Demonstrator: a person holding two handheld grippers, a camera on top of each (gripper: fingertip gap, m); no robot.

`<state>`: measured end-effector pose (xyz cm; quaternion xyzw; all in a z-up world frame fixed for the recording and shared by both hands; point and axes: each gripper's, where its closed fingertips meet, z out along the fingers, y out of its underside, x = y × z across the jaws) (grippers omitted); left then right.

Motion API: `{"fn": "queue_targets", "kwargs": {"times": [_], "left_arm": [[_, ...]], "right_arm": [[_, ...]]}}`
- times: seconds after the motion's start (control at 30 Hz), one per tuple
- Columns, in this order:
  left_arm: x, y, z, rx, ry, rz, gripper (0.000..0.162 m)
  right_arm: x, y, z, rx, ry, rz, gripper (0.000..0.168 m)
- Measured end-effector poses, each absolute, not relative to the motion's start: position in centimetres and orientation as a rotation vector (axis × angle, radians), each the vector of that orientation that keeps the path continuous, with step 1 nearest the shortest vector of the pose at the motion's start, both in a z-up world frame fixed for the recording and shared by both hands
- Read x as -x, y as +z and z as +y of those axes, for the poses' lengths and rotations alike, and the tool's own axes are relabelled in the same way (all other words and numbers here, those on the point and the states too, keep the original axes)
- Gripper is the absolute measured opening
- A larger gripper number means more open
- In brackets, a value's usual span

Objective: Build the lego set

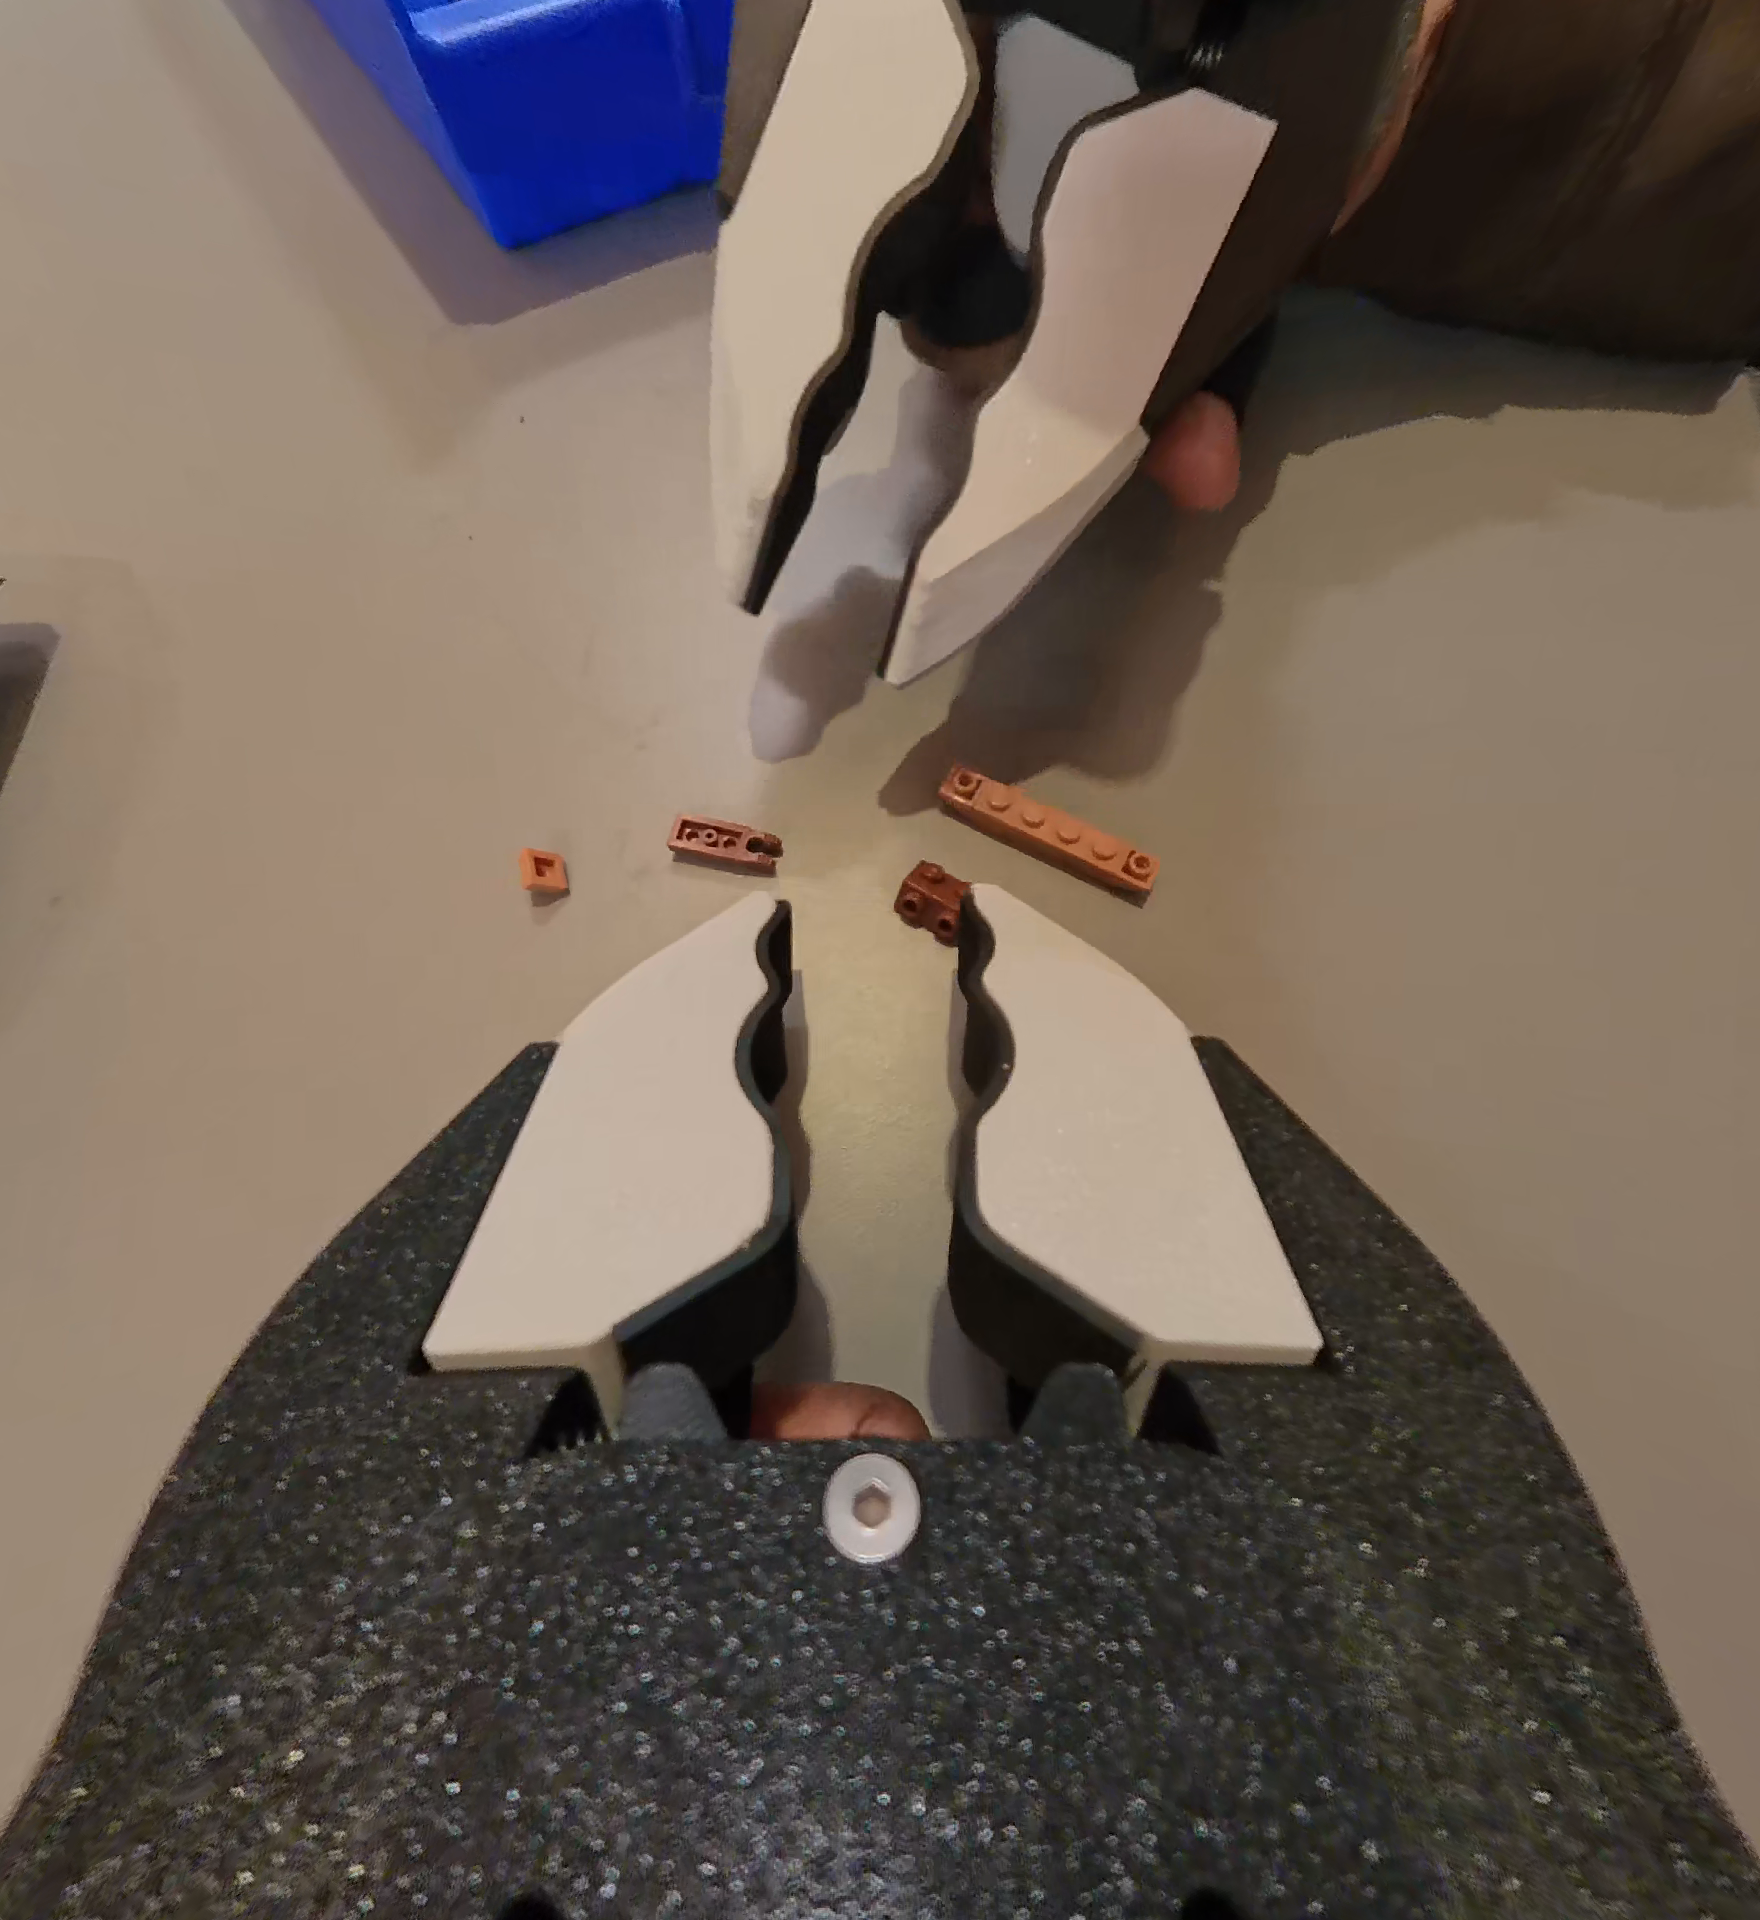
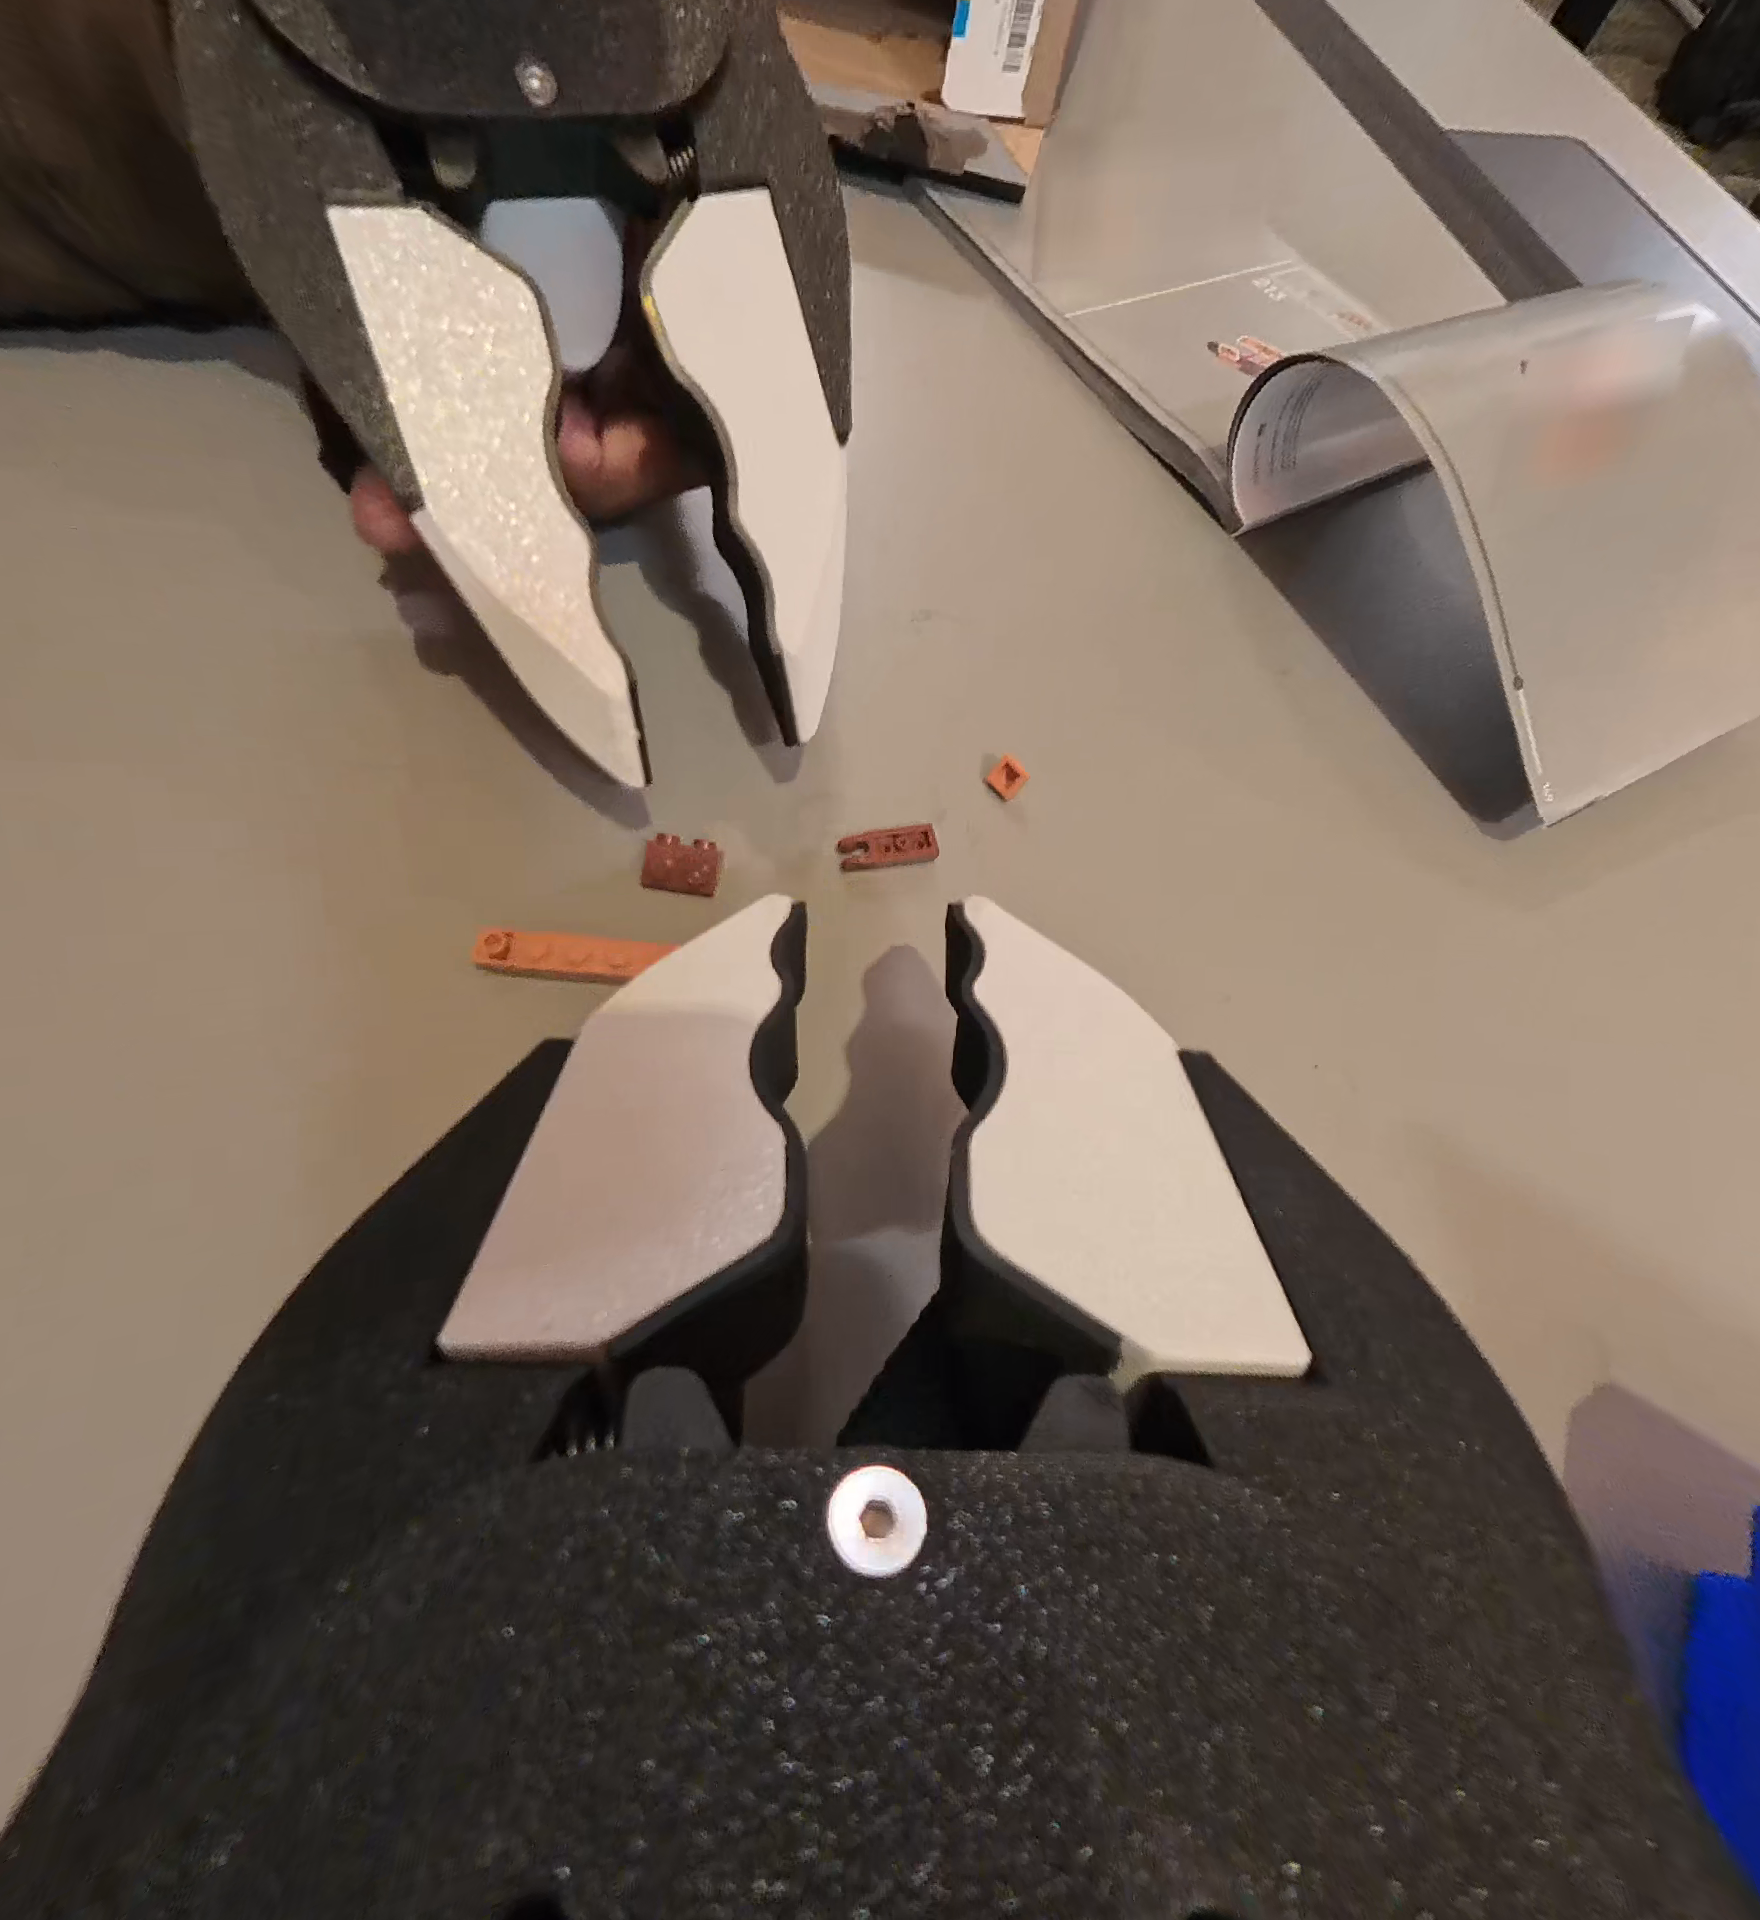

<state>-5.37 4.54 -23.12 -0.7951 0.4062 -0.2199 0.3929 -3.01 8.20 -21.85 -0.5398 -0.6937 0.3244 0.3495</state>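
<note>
Several small brown and orange lego pieces lie on the grey table between my grippers. In the left wrist view: a long studded plate [image 1: 1050,831], a dark brown brick [image 1: 931,900] touching my right fingertip, a clip plate [image 1: 722,837] and a tiny orange tile [image 1: 543,871]. My left gripper [image 1: 874,902] is open and empty just before them. In the right wrist view my right gripper [image 2: 878,906] is open and empty; the long plate [image 2: 564,952] runs under its left finger. The brick [image 2: 685,862], clip plate [image 2: 890,844] and tile [image 2: 1007,775] lie ahead. Each gripper shows opposite the other, the right [image 1: 822,636] and the left [image 2: 718,756].
A blue plastic bin [image 1: 543,114] stands at the far left of the left wrist view and shows at the lower right of the right wrist view [image 2: 1759,1683]. An open instruction booklet [image 2: 1458,499] with a curled page lies at the right. A person's fingers hold the grippers. About 5 cm separates my left fingertips from my right.
</note>
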Motion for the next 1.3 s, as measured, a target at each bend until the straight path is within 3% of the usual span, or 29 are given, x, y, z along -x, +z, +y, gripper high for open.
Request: {"fn": "queue_targets", "kwargs": {"times": [1.3], "left_arm": [[6.0, -23.4, 4.5, 2.05, -0.586, 1.025, 0.03]], "right_arm": [[1.1, -22.6, 6.9, 1.394, 0.834, -1.883, 0.029]]}}
